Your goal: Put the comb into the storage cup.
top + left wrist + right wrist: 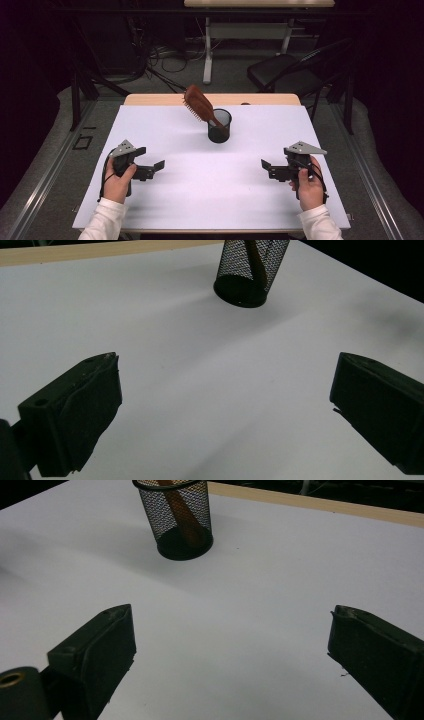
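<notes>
White table (210, 190) spans frame centre. Black mesh cup (219, 126), upper centre, stands upright; brown hairbrush (199, 104) leans in it, head up-left. Left gripper (155, 167) lower left, right gripper (266, 165) lower right: both spread wide, empty.
</notes>
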Demonstrator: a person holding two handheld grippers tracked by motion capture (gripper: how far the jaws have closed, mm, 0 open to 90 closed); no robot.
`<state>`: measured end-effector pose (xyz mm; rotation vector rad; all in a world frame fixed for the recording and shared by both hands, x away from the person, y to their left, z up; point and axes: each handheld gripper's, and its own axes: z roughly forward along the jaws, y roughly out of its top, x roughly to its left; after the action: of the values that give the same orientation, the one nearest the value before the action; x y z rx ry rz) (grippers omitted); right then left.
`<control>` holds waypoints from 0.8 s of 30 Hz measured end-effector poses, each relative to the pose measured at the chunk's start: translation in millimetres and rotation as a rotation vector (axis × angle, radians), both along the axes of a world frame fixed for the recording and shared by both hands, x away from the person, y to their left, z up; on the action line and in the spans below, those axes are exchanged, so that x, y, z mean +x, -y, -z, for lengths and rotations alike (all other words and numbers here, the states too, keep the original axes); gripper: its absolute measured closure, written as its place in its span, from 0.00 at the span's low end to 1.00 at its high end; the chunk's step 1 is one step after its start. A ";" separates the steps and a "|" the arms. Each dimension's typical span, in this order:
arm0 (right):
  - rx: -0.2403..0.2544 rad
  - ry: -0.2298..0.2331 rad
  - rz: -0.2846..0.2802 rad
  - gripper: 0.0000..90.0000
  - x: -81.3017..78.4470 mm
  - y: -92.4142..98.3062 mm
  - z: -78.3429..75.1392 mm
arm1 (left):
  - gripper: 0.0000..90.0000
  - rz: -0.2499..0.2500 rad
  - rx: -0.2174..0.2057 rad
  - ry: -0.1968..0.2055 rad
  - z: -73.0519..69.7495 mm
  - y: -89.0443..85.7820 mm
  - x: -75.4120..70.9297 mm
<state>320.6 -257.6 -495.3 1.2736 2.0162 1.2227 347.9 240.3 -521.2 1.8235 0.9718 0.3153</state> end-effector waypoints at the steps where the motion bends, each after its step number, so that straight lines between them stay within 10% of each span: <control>1: -0.004 -0.001 0.003 0.05 0.1 0.3 1.1 | 0.00 -0.003 -0.004 -0.002 1.3 0.2 -0.4; 24: -0.014 0.008 0.027 0.05 -1.4 1.8 24.1 | 0.00 0.030 0.012 0.026 20.2 5.4 -8.5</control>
<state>319.2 -259.4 -519.4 1.2833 1.9924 1.1970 339.4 234.9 -541.5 1.8386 0.9258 0.3260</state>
